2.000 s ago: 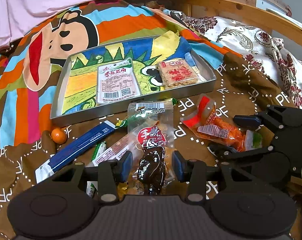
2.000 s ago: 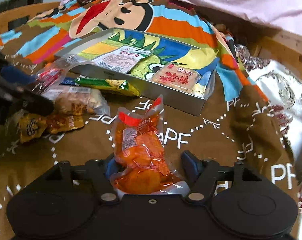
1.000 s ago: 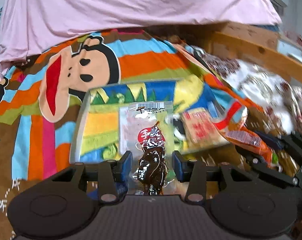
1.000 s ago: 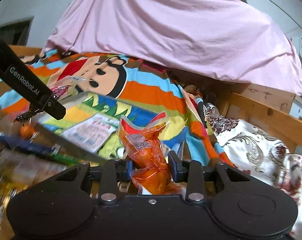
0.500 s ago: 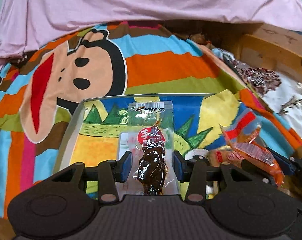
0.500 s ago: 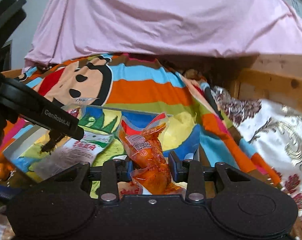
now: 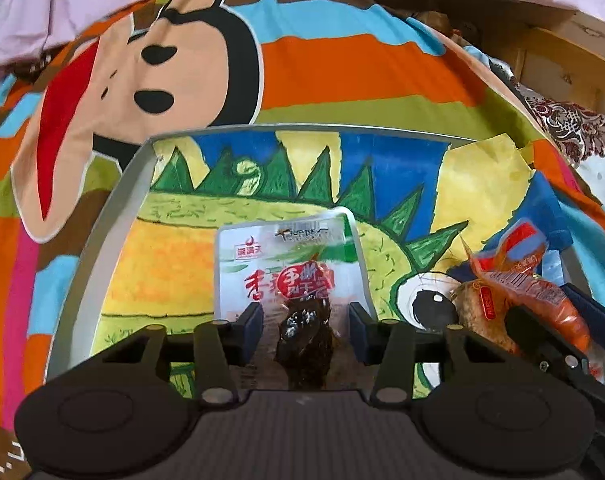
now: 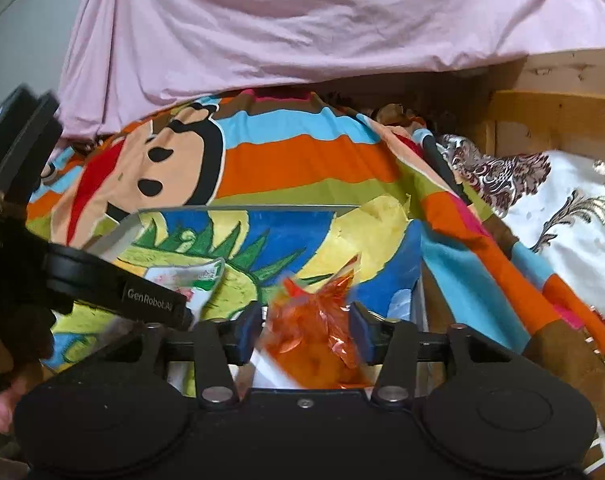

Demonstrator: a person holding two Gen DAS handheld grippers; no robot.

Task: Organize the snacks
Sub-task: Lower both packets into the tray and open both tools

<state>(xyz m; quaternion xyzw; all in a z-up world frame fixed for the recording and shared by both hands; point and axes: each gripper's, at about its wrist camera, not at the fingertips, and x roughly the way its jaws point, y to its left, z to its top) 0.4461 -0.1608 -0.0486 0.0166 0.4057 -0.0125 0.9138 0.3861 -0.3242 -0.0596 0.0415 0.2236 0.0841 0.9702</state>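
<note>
Left wrist view: the left gripper (image 7: pixel 305 327) sits low over the tray (image 7: pixel 102 240), and its jaws look spread wider than the dark snack pouch (image 7: pixel 304 320) lying between them; whether the pads touch the pouch I cannot tell. The pouch lies over a white packet (image 7: pixel 242 268) on the tray's painted floor, centre of the frame. At lower right, the right gripper (image 7: pixel 562 320) has an orange pouch (image 7: pixel 542 300) between its fingers, above a biscuit pack (image 7: pixel 474 312) that also lies in the tray.

In the right wrist view the right gripper (image 8: pixel 305 334) has its jaws parted around the orange pouch (image 8: pixel 314 332), which is blurred and low between them; if there is grip left, it is slight.

My judgement: two snacks were already stored, and these two are being set down now, so this delivery is nearly complete. Whether more snacks wait outside the tray cannot be seen.

Around: a monkey-print blanket (image 7: pixel 342 60), a pink sheet (image 8: pixel 302 20) across the top, a wooden frame (image 8: pixel 542 112) at upper right. The two grippers crowd each other at the tray's right side
</note>
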